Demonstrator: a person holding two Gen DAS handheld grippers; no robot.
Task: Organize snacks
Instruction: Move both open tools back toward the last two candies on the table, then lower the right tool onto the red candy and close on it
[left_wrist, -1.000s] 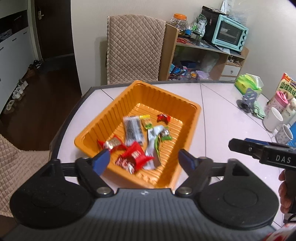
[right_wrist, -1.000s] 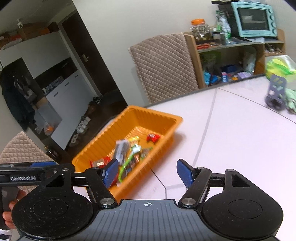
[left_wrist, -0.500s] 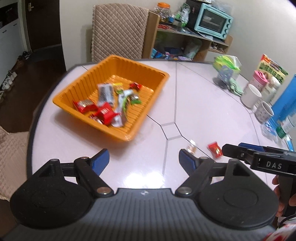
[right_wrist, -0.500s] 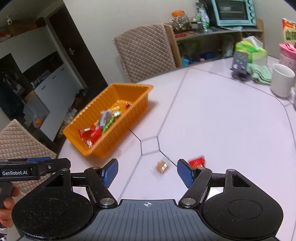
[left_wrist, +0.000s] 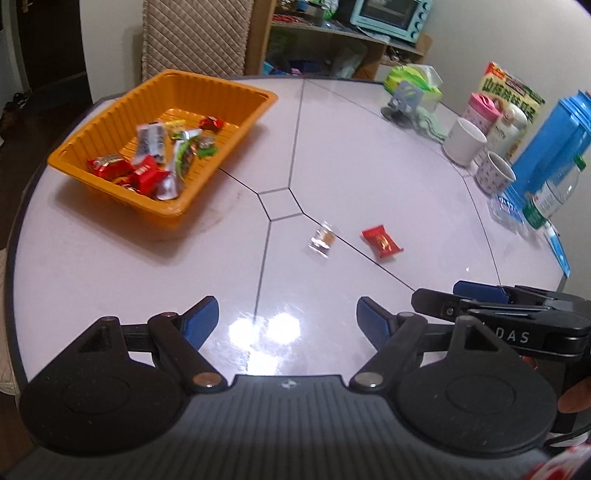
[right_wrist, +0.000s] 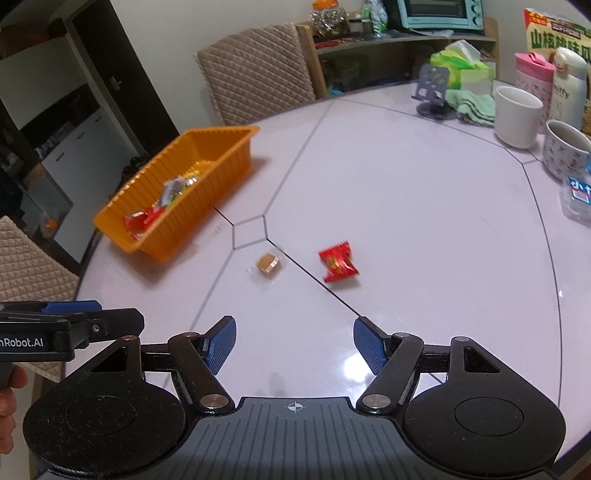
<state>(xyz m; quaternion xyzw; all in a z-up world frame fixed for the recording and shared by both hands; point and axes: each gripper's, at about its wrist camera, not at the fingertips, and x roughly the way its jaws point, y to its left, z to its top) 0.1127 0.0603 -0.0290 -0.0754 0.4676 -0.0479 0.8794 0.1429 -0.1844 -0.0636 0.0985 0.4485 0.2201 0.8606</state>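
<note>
At the left of the surface sits the orange tray, already holding a heap of wrapped snacks. Near the middle, just past the small hexagon where the seams meet, lie the two pieces not yet sorted: a clear-wrapped brown candy and, just beside it to the right, a red candy packet. Farther right stand a white mug and a blue jug.

The left claw is spread wide with nothing between its pads, and the right claw likewise gapes empty, both hovering short of the loose candies.

The risks, as I judge them: both wrappers are small, flat and slippery on a glossy top, so a pad landing off-centre could skid one away rather than pinch it; the two claws are close together and could collide if both go for neighbouring candies.

Compared with a second ago, the tray filled the views; now it lies off to the left and the loose candies have come into sight ahead.
</note>
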